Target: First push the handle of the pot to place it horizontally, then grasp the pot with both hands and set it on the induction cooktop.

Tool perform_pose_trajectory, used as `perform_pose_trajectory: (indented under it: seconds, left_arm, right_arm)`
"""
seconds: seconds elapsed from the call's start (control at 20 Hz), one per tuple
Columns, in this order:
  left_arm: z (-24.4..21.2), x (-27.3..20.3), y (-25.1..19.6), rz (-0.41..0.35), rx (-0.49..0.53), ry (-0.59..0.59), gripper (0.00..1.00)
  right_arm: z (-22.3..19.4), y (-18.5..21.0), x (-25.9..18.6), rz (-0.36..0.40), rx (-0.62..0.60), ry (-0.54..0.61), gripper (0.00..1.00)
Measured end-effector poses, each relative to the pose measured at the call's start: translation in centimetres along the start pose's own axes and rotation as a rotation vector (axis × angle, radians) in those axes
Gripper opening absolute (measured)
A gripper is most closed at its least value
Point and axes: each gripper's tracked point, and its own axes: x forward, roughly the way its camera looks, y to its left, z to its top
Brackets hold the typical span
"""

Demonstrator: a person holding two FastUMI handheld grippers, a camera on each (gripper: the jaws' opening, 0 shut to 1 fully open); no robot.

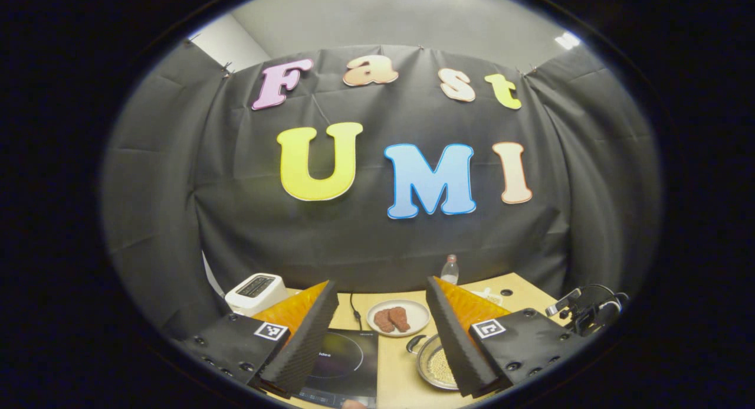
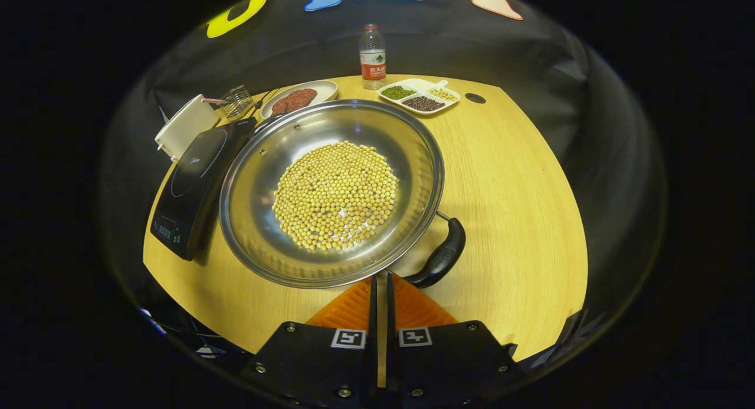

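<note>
Tabletop (image 2: 519,179) is seen from above in the right gripper view, with bare wood to the right of the pot (image 2: 330,190) and along the near edge. The pot stands on the wood, filled with yellow beans (image 2: 336,195), just beside the cooktop (image 2: 197,182), which lies at its left near the tabletop's left edge. The black handle (image 2: 442,257) sticks out at the pot's near right side and is turned toward the right claw (image 2: 380,291). This claw is nearly closed, with only a thin gap between its fingers, and it grips nothing; its tips are placed just at the pot's near rim, beside the handle's end.

In the left gripper view the left claw (image 1: 383,332) is held wide and empty, high above the tabletop. Between its fingers the cooktop (image 1: 345,359), a plate (image 1: 398,317) with meat and part of the pot (image 1: 433,362) are seen.

Behind the pot are found a bottle (image 2: 373,49), a divided dish (image 2: 419,95) of beans and a toaster (image 2: 184,127) at the far left, beyond the cooktop.
</note>
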Motion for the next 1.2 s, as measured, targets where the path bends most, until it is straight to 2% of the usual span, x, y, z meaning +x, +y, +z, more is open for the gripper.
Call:
perform_pose_trajectory:
  seconds: [0.6,0.85,1.1,1.2]
  left_arm:
    - [-0.4,0.8,-0.8,0.004,0.013,0.017,0.98]
    - [-0.8,1.4,-1.0,0.005,0.016,0.028,0.98]
    - [-1.2,2.1,-1.1,0.006,0.013,0.038,1.00]
    - [-1.4,2.2,-1.2,0.005,0.008,0.044,0.98]
  right_arm:
    - [3.1,-4.9,1.8,-0.078,0.017,-0.025,0.06]
    - [5.0,-6.2,2.5,-0.078,0.054,-0.042,0.06]
    - [6.9,-7.1,3.2,-0.091,0.042,-0.058,0.06]
    - [7.4,-7.4,3.5,-0.094,0.034,-0.063,0.06]
